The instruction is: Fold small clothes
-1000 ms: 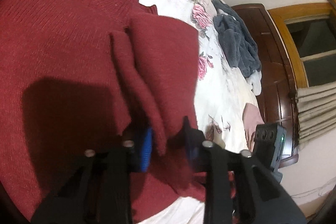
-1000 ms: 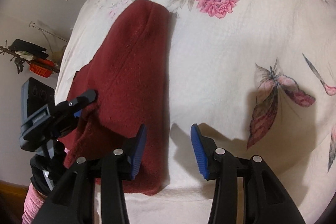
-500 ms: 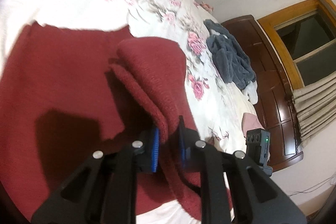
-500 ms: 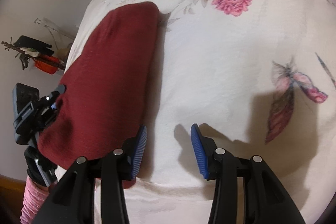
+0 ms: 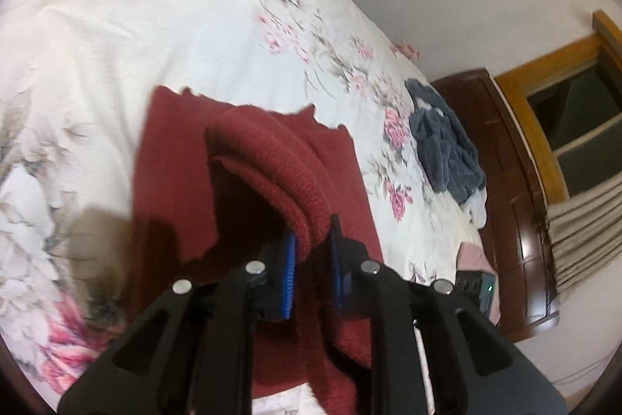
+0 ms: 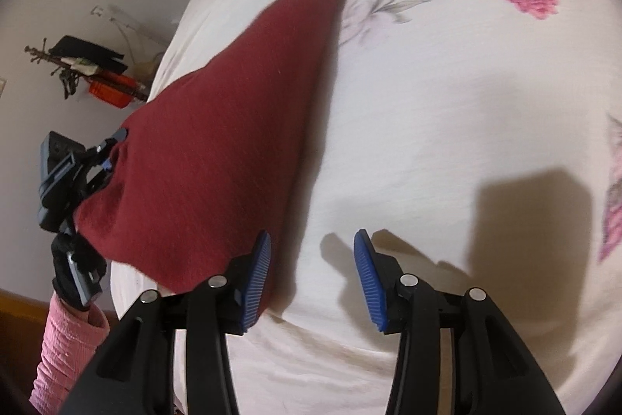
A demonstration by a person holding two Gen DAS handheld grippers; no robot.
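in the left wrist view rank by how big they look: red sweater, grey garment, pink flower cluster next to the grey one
1. red sweater, largest, though it lies nearest the camera
2. grey garment
3. pink flower cluster, smallest

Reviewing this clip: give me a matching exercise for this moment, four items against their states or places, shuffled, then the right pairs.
Items:
1. left gripper
2. right gripper
3. red sweater
4. grey garment

States or places:
A. crumpled on the bedspread near the dark wooden footboard
B. jaws apart, empty, above bare bedspread
C. partly lifted off the bed, draped in a fold
D. jaws closed on a fold of knit fabric

Pairs: 1-D, 2-B, 3-C, 4-A
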